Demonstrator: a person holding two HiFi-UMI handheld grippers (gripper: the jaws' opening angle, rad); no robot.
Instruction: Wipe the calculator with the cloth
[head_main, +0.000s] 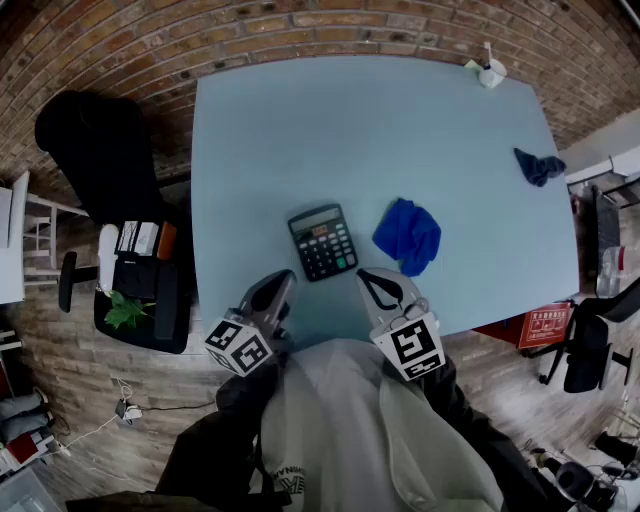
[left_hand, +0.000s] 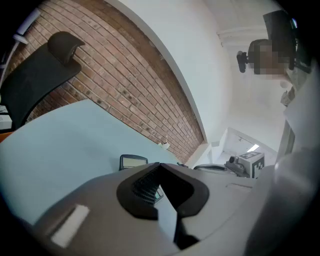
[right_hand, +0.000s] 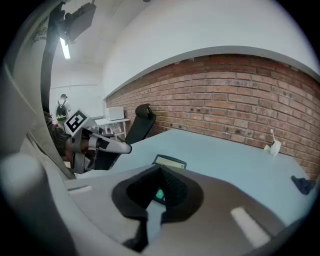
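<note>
Head view has the left claw low at the near edge of the pale blue counter, its jaws closed together with nothing between them; the left gripper view confirms the pads meet on empty air. Just beyond it and slightly to the right lies the calculator, flat on the counter, keys up, untouched. The right claw comes next, also at the near edge, likewise closed and empty, as the right gripper view shows. The blue cloth sits crumpled just beside the calculator's right side, apart from both claws. Far to the right lies a smaller dark crumpled thing, possibly a second cloth, though it is too small to be sure.

Wiping seems not yet begun: this looks like the start, before the cloth is picked up. The next move calls for the right claw to open, reach forward to the blue cloth and close on a fold, while the left claw could steady the calculator.
</note>
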